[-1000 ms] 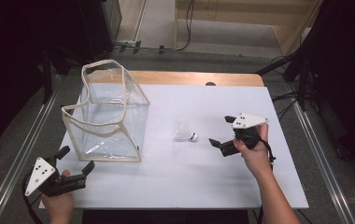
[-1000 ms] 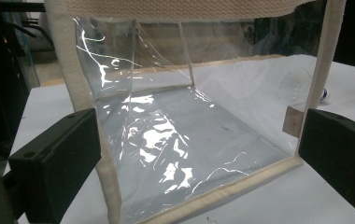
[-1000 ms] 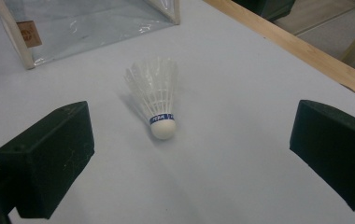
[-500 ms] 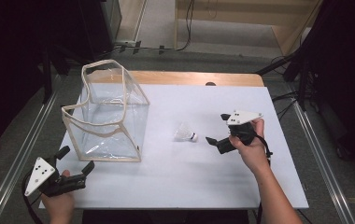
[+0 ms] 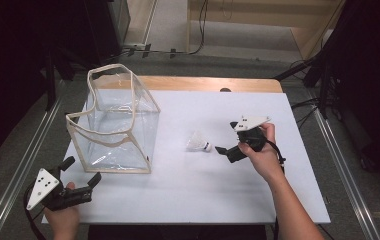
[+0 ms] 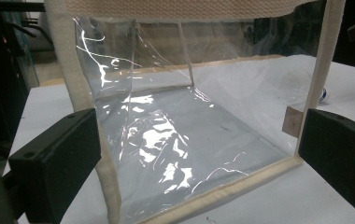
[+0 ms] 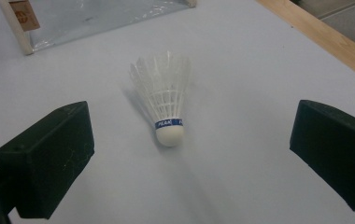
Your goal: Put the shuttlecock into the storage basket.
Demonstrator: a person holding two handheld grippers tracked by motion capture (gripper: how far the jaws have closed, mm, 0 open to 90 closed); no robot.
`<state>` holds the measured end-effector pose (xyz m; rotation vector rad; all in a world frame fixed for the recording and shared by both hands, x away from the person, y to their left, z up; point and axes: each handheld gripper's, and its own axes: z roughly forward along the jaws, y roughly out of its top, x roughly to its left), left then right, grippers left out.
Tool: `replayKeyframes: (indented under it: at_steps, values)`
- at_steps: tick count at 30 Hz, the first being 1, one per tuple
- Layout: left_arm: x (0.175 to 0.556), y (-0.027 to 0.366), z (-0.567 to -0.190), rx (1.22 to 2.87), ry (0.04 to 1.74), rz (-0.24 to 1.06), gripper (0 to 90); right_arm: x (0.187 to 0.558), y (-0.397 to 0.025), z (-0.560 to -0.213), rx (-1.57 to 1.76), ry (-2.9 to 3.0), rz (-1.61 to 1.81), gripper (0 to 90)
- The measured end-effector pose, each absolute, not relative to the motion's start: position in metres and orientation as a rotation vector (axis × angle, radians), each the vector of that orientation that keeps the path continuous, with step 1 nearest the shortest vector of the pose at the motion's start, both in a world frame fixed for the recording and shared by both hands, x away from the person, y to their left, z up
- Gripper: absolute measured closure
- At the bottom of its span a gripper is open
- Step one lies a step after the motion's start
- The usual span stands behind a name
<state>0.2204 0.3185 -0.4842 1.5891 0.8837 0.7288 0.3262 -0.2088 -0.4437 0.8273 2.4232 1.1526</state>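
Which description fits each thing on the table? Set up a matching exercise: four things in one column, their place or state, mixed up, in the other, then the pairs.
1. shuttlecock
2. clear bag
3. left claw
4. right claw

A. open, at the table's near left corner
B. standing open at the top
C. lying on its side mid-table
D. open, just right of the shuttlecock

Pairs: 1-C, 2-B, 3-A, 4-D

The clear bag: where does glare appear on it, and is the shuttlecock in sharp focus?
Left gripper view: white glare streaks cross the clear bag wall and floor. Right gripper view: the shuttlecock is sharp, with a soft shadow to its left. High view: even light on the table, dark surroundings.
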Motion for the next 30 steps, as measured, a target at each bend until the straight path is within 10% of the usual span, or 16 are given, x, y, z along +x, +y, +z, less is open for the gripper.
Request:
replayKeyframes:
  at_steps: [30]
  values:
    - [0.22, 0.319, -0.484, 1.589, 0.883, 0.727, 0.0, 0.347, -0.19, -0.455, 0.79, 2.559, 1.051, 0.0]
